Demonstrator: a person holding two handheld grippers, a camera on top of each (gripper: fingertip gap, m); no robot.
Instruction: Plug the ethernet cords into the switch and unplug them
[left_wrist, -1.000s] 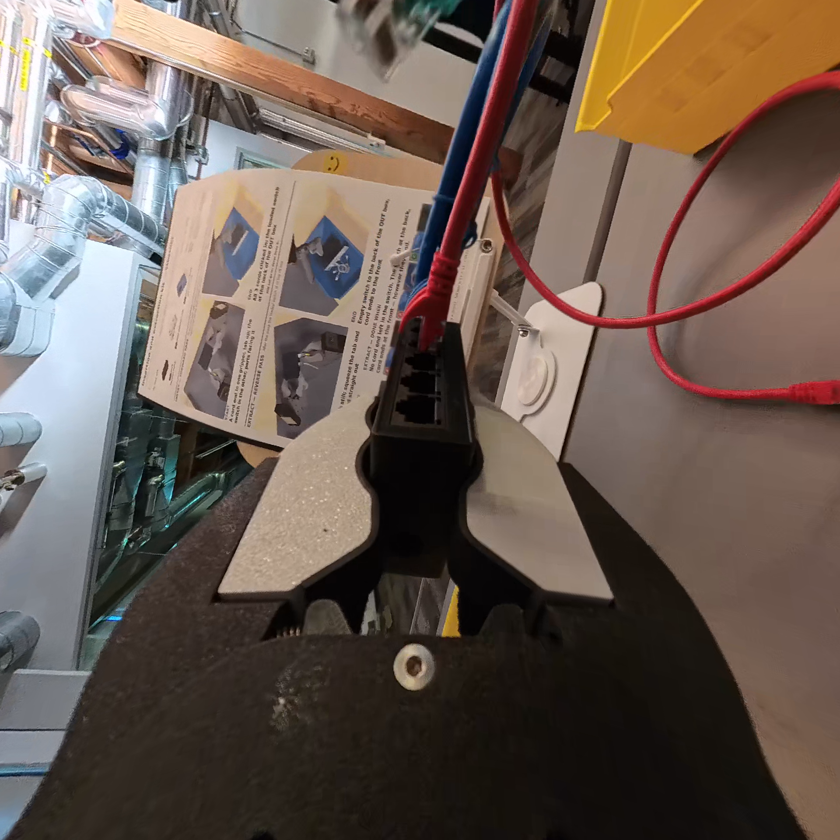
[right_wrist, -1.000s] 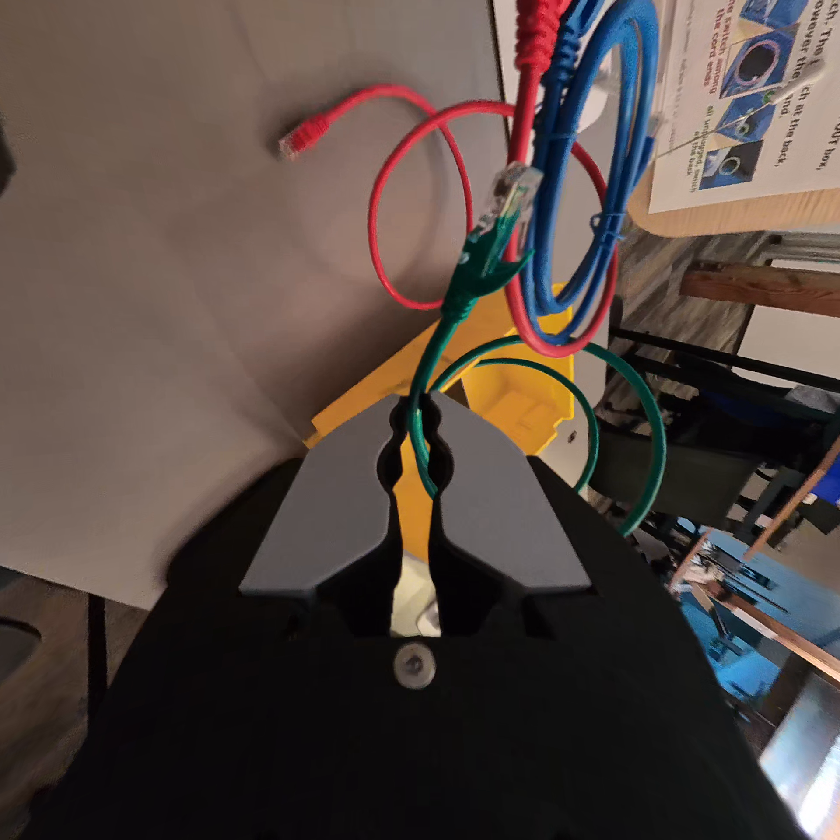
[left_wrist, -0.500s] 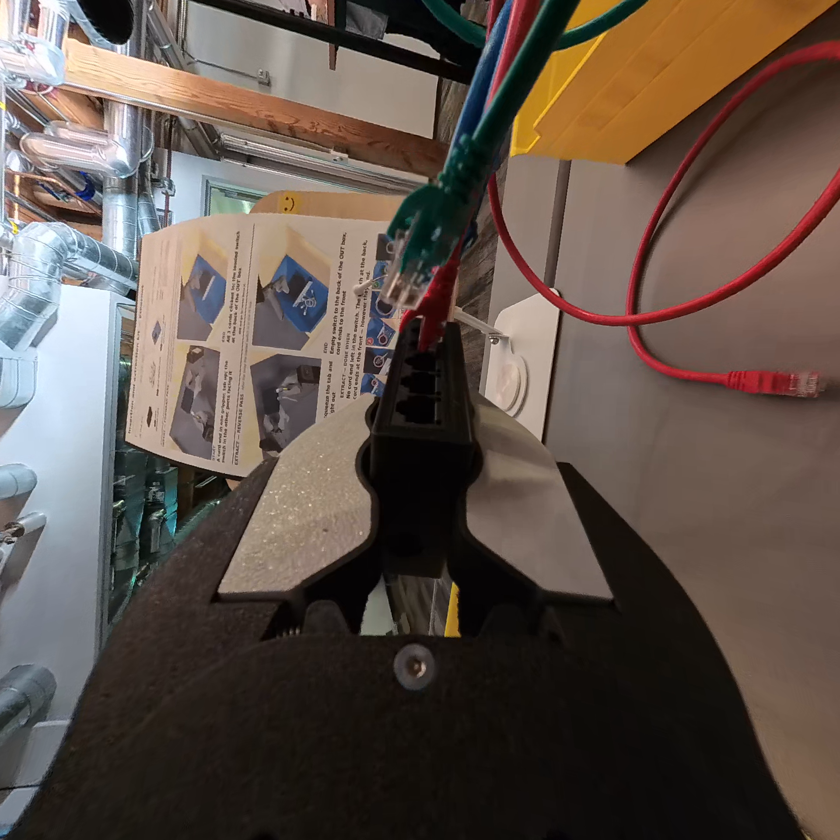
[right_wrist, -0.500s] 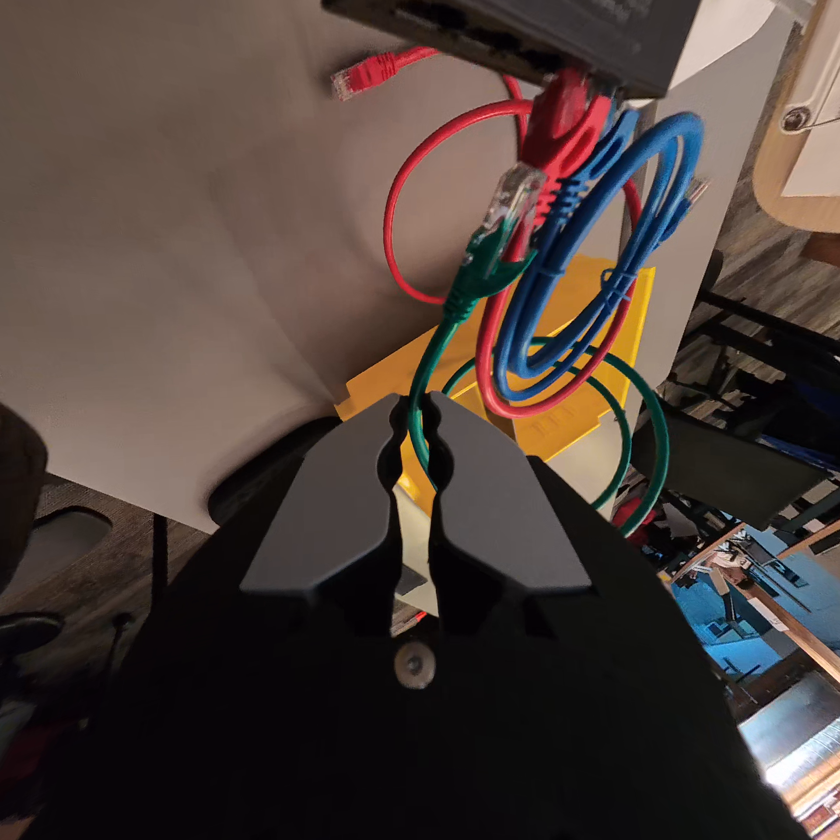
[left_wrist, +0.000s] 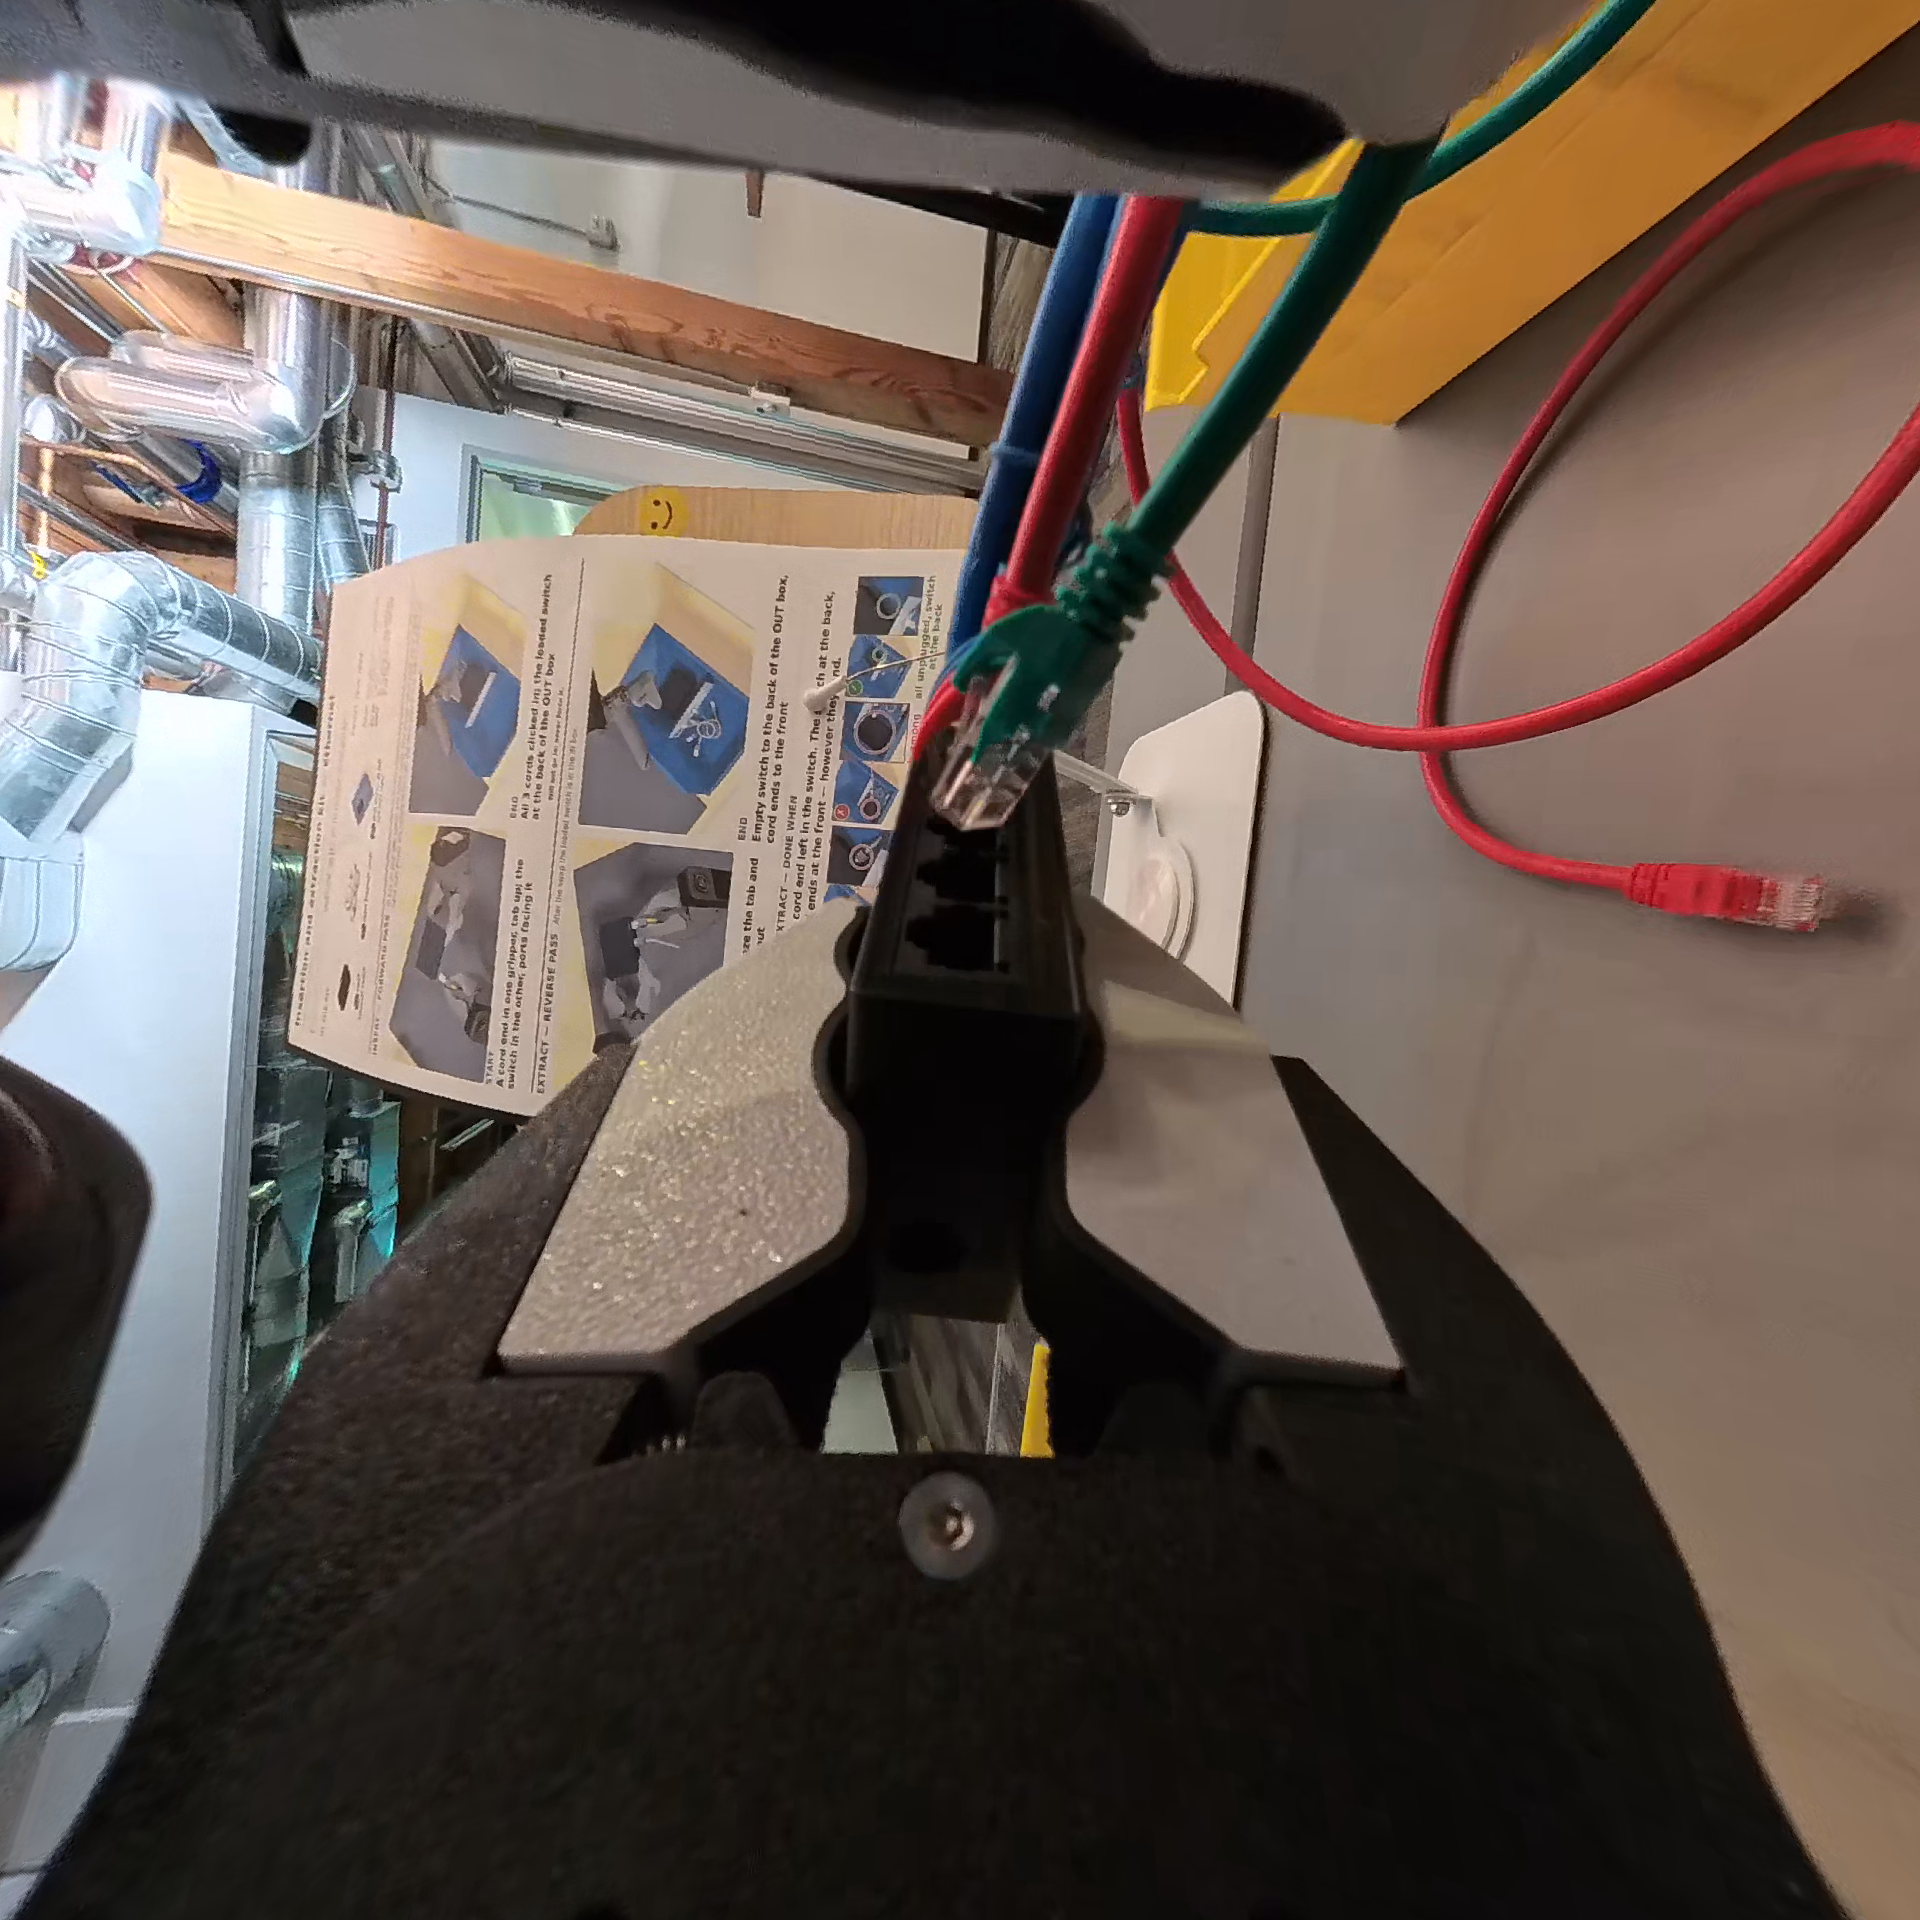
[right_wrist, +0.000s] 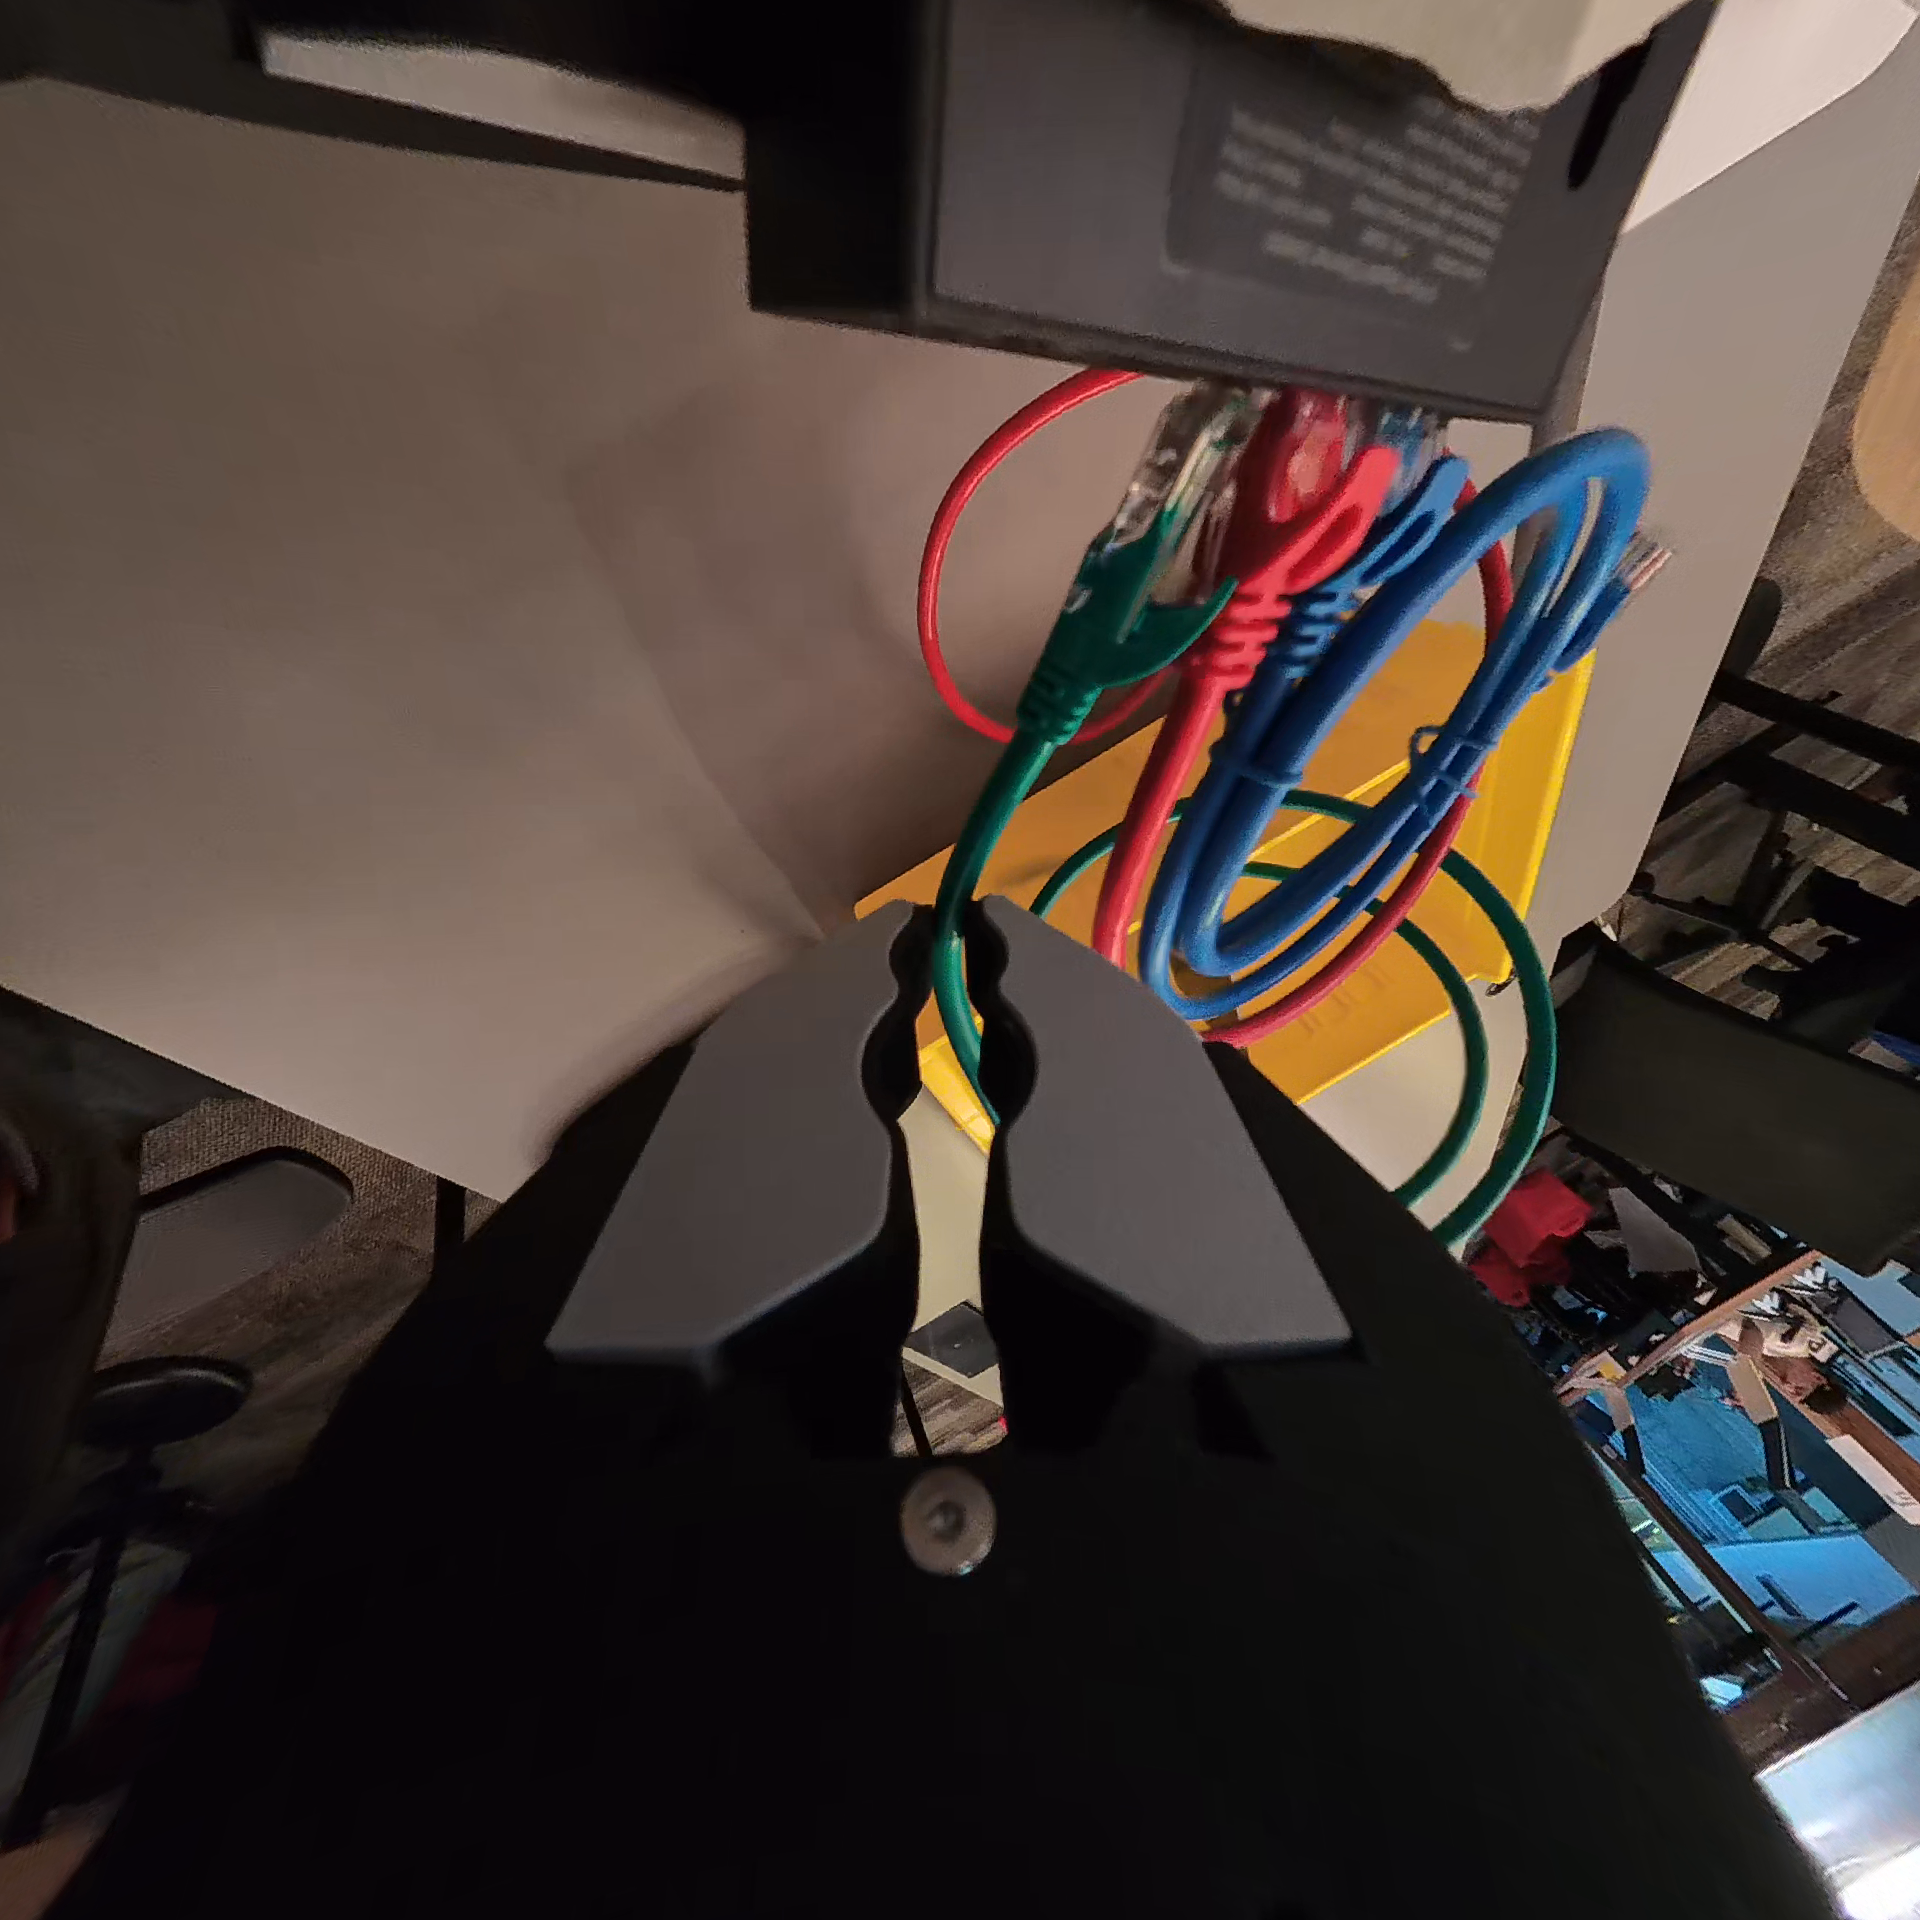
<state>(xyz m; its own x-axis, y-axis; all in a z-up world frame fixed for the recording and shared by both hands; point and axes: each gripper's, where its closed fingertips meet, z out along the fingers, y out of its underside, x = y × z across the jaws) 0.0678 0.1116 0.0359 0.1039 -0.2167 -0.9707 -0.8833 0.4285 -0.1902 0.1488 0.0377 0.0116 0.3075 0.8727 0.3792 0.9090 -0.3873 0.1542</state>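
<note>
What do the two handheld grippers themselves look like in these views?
They look alike: the left gripper and right gripper each have a broad black, rough-textured body, a silver screw on the midline, and two flat grey fingers with black, wavy inner edges. No sleeve or hand is clearly visible.

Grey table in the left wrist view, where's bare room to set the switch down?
The grey table is bare below the loose red plug. It is crowded toward the yellow bin, where the red cord loops.

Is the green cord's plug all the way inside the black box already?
No, the green cord's clear plug sits just at the mouth of a port on the switch, most of it outside.
</note>
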